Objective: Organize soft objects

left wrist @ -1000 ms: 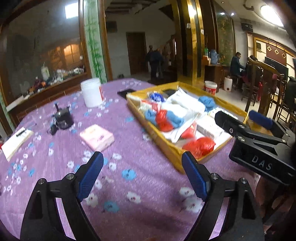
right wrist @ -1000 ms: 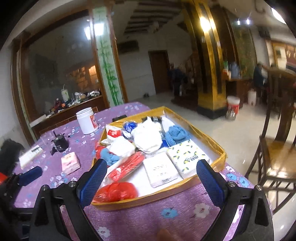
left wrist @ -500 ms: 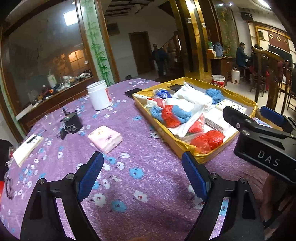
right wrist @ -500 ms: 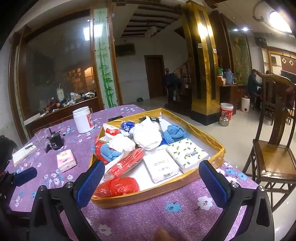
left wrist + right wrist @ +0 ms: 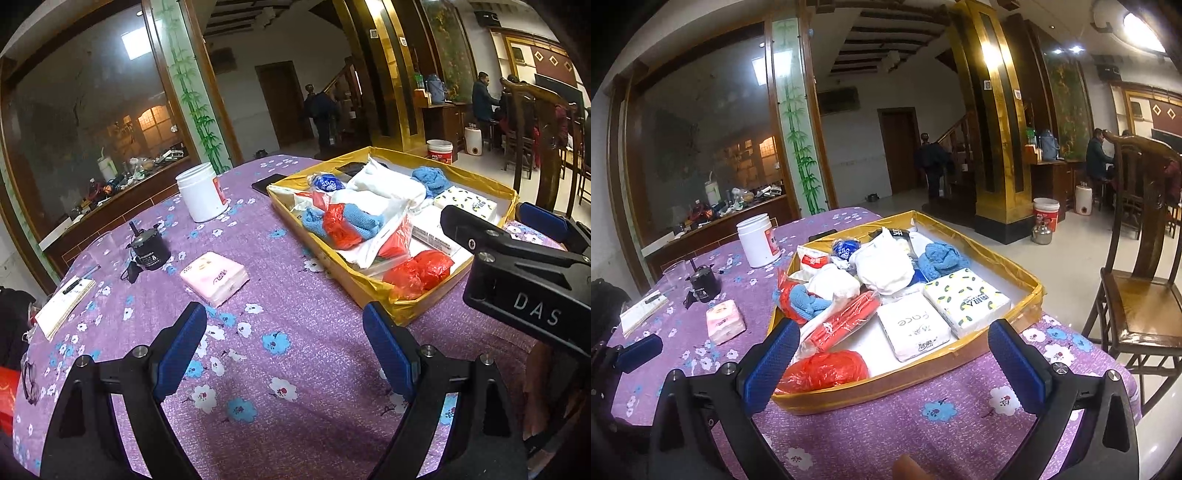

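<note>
A gold-edged cardboard tray [image 5: 997, 339] [image 5: 354, 288] on the purple floral tablecloth holds soft things: red plastic bags [image 5: 823, 371] [image 5: 419, 273], blue cloths [image 5: 942, 260] [image 5: 360, 223], white bags [image 5: 882, 264], two tissue packs [image 5: 912, 326] [image 5: 966, 301]. A pink tissue pack [image 5: 214, 278] [image 5: 724, 321] lies alone on the cloth, left of the tray. My left gripper [image 5: 284, 347] hovers open over bare cloth near it. My right gripper [image 5: 894, 354] is open above the tray's near edge, holding nothing.
A white jar [image 5: 201, 192], a small black device [image 5: 149, 247], a notepad with a pen [image 5: 64, 304] and a dark phone [image 5: 267, 182] sit on the table. A wooden chair [image 5: 1141, 280] stands right of the table. People are in the far room.
Both grippers have risen and pulled back a little, so more of the table and tray shows. Both stay open, and nothing on the table has moved.
</note>
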Demonstrator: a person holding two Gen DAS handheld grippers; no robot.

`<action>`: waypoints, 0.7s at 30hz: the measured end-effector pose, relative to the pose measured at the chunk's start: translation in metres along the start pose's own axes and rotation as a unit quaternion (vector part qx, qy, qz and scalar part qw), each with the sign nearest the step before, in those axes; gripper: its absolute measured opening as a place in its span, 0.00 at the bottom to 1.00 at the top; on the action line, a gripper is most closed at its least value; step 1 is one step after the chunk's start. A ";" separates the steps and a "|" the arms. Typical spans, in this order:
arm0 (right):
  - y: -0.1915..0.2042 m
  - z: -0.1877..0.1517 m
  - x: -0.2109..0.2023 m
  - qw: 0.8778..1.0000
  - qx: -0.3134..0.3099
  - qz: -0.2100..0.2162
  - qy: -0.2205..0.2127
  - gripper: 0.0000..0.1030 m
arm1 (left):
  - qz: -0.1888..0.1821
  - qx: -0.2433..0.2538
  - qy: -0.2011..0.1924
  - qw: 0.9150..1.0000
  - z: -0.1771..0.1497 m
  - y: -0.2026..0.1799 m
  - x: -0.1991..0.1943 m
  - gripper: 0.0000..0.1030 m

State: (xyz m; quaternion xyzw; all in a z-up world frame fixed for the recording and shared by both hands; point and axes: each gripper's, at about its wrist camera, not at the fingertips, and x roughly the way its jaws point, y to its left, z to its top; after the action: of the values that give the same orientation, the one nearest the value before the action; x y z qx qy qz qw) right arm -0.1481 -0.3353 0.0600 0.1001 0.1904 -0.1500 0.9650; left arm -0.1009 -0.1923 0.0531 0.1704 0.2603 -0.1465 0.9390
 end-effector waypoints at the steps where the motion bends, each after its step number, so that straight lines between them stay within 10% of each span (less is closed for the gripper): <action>1: 0.001 0.000 0.000 1.000 -0.001 0.000 0.001 1.00 | 0.001 0.001 0.000 1.000 0.000 0.000 0.000 0.84; 21: 0.002 -0.002 0.005 1.000 -0.002 0.005 0.020 1.00 | 0.009 0.013 0.001 1.000 0.000 -0.001 0.000 0.84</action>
State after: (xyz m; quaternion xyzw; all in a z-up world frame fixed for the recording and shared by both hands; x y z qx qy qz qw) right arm -0.1433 -0.3346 0.0566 0.1018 0.2093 -0.1425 0.9620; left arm -0.1009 -0.1933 0.0527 0.1850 0.2581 -0.1413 0.9376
